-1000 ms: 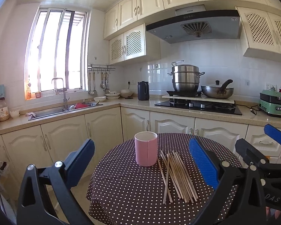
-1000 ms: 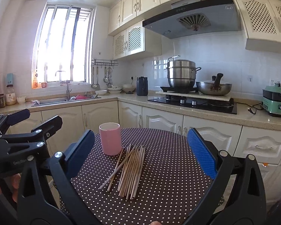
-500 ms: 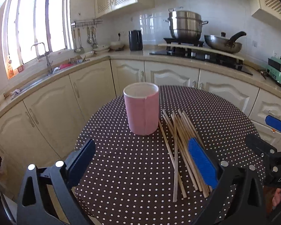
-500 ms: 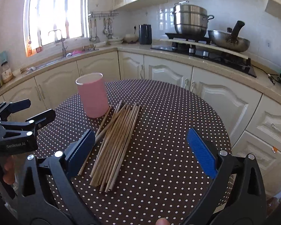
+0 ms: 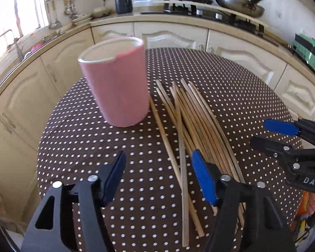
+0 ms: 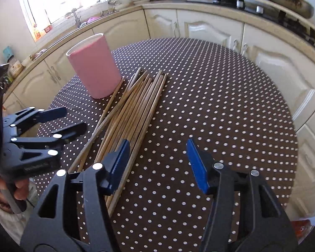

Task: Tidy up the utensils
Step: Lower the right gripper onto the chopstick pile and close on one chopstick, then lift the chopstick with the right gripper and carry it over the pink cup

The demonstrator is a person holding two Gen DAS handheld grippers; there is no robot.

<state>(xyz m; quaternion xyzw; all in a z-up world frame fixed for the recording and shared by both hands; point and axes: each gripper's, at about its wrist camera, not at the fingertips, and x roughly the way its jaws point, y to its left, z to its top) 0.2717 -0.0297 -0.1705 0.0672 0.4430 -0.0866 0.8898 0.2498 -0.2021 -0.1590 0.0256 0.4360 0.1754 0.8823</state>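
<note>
Pink cup (image 5: pixel 117 88) upright on dotted worktop (image 5: pixel 231 88), just left of chopsticks (image 5: pixel 197 126); left claw (image 5: pixel 157 174) and right claw (image 6: pixel 157 163) closing, empty, above.

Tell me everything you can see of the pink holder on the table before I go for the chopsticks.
The pink holder is a plain, handle-less cylinder, matte pink outside with a pale inner wall and rim; it looks ceramic or plastic. It stands upright on the dotted tablecloth, toward the table's window side. No chopstick rises above its rim; its bottom is not visible. The chopsticks lie flat beside it, and the nearest one's far end reaches its base; contact is unclear. Neither gripper touches it.
</note>
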